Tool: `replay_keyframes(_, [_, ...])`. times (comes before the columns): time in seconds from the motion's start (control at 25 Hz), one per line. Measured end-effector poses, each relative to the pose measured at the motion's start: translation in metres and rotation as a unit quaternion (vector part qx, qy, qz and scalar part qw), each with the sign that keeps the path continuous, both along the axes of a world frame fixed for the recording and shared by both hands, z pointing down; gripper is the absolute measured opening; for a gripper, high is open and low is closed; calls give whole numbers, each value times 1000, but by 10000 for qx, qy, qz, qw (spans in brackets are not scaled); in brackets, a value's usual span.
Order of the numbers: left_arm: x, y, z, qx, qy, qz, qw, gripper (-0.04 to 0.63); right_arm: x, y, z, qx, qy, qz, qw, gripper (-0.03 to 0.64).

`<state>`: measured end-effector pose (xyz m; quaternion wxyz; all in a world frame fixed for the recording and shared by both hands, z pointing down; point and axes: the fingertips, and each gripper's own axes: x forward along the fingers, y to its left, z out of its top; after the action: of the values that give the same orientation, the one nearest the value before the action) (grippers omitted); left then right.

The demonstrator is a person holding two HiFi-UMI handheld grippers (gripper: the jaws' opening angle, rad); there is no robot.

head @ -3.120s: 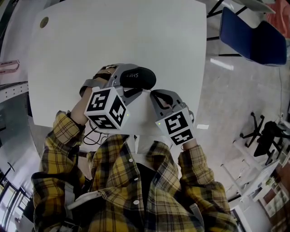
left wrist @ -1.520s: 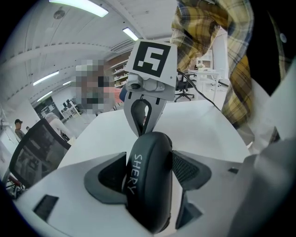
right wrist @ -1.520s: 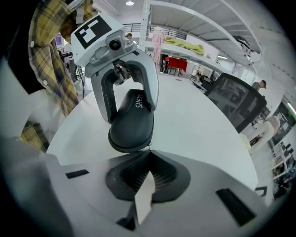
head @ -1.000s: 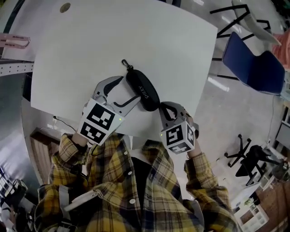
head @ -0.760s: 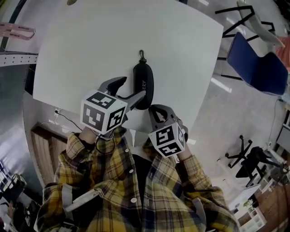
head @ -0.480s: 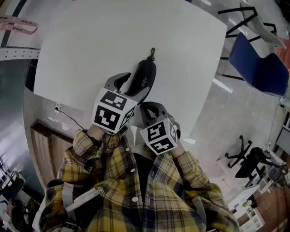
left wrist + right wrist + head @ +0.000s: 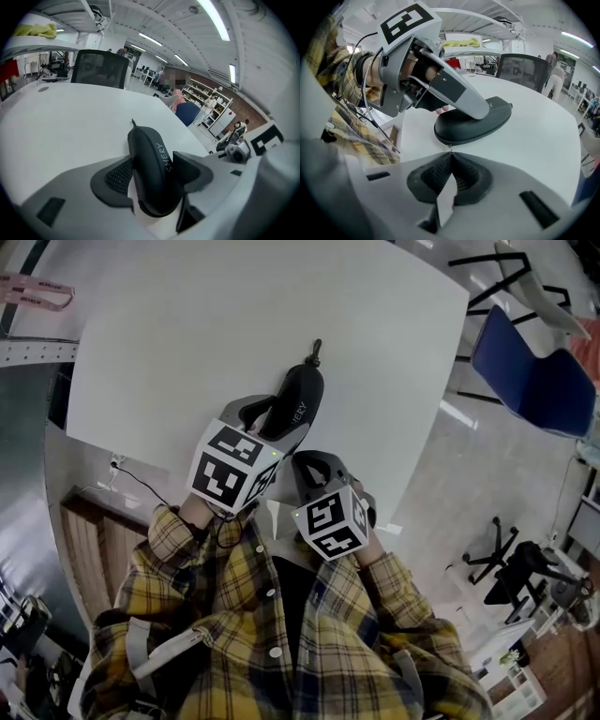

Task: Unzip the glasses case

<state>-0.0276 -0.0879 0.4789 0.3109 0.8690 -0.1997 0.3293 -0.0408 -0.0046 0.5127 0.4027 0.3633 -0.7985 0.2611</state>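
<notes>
Left gripper (image 7: 272,420) tighter round one case (image 7: 302,390)

Head view looks steeply down on the table (image 7: 234,315); both gripper views sit low, close, seemingly crossing at the shared glasses case (image 7: 154,173).

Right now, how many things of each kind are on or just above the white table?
glasses case: 1
grippers, the left gripper and the right gripper: 2
total: 3
</notes>
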Motion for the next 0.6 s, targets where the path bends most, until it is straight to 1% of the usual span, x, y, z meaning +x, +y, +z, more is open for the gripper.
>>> replay_keyframes(0.2, [1,1,-1,23,-4,47,10000,279,15,-6,-1,65,165,-138,9997,0])
replay_keyframes(0.6, [3,1,1,36,-78,130,9999,279,47,-43,-1,221,503,-695,9961,0])
